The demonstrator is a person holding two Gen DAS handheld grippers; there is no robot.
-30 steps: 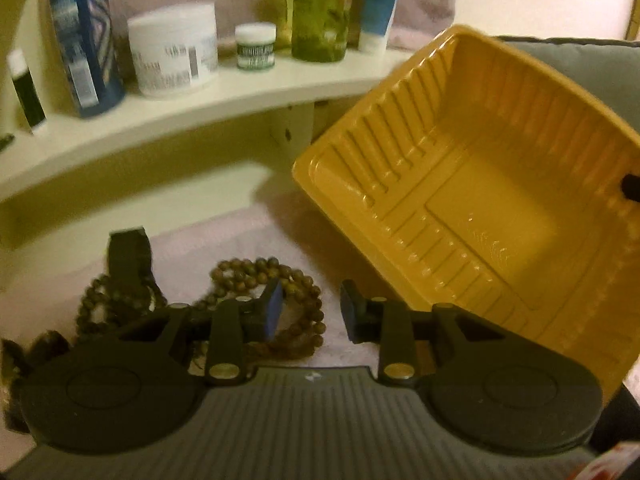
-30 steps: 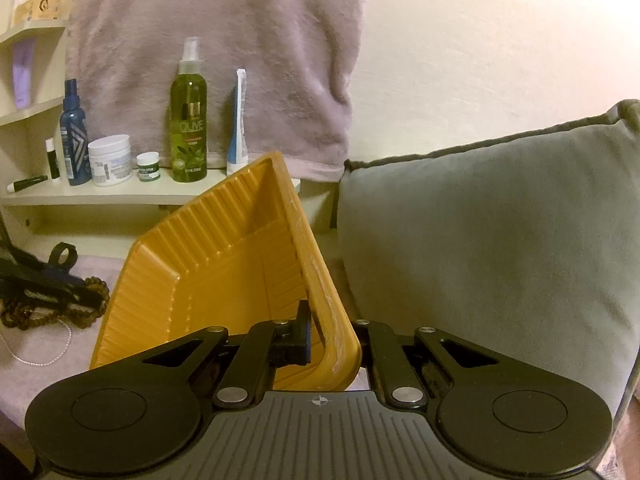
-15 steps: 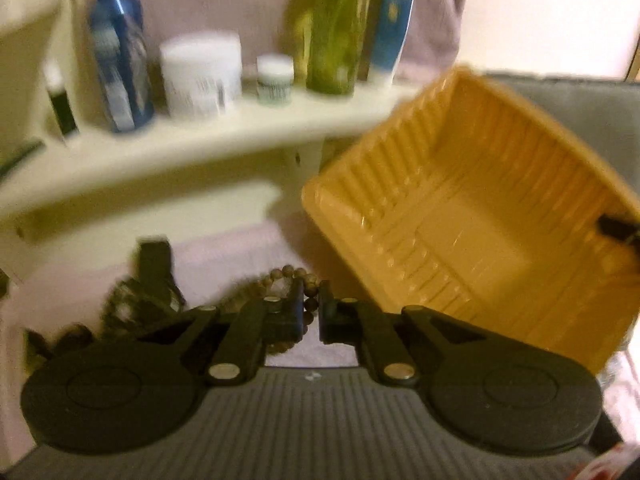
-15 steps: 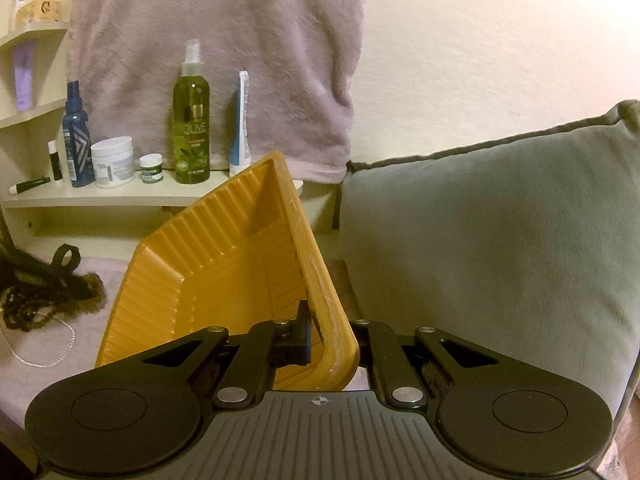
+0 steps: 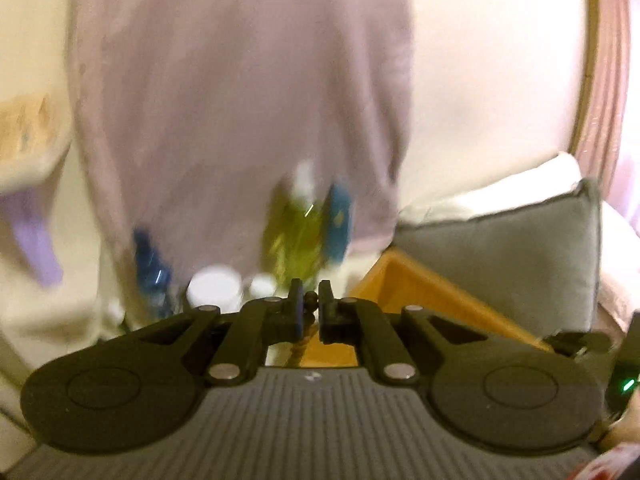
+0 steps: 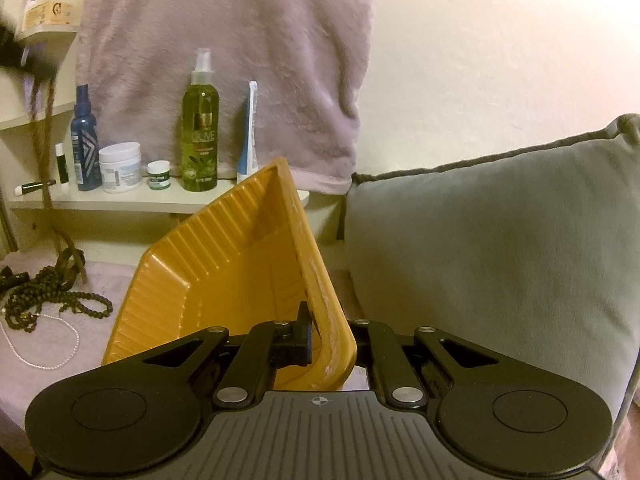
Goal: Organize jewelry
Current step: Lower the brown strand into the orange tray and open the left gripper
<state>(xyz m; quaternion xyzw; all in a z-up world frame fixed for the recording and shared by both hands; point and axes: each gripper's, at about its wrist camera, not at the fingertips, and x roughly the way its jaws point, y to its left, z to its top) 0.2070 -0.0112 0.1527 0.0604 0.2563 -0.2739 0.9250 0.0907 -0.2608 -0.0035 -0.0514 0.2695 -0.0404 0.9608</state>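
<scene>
The left gripper (image 5: pixel 309 312) has risen since a second ago: then it hung low over the brown wooden bead necklace on the pale pink cloth, fingers spread; now its fingers are clenched on a few dark beads, and a brown strand (image 5: pixel 299 346) hangs below them. In the right wrist view that strand (image 6: pixel 47 140) dangles at the left edge, well left of the ribbed yellow plastic tray (image 6: pixel 224 272), with the rest of the dark bead pile (image 6: pixel 44 300) on the pale pink cloth (image 6: pixel 52 384) beside a thin white pearl string (image 6: pixel 48 354). The right gripper (image 6: pixel 332 336) has not moved; it is clamped on the tray's near rim and holds the tray tilted, left of the grey cushion (image 6: pixel 500 248).

The left wrist view is badly smeared: the green spray bottle (image 5: pixel 298 240) and white jar (image 5: pixel 214 288) above the tray (image 5: pixel 420 300) are only blurs. The left gripper itself is a dark smudge cut off at the right view's edge. The right gripper's far finger is hidden behind the tray wall.
</scene>
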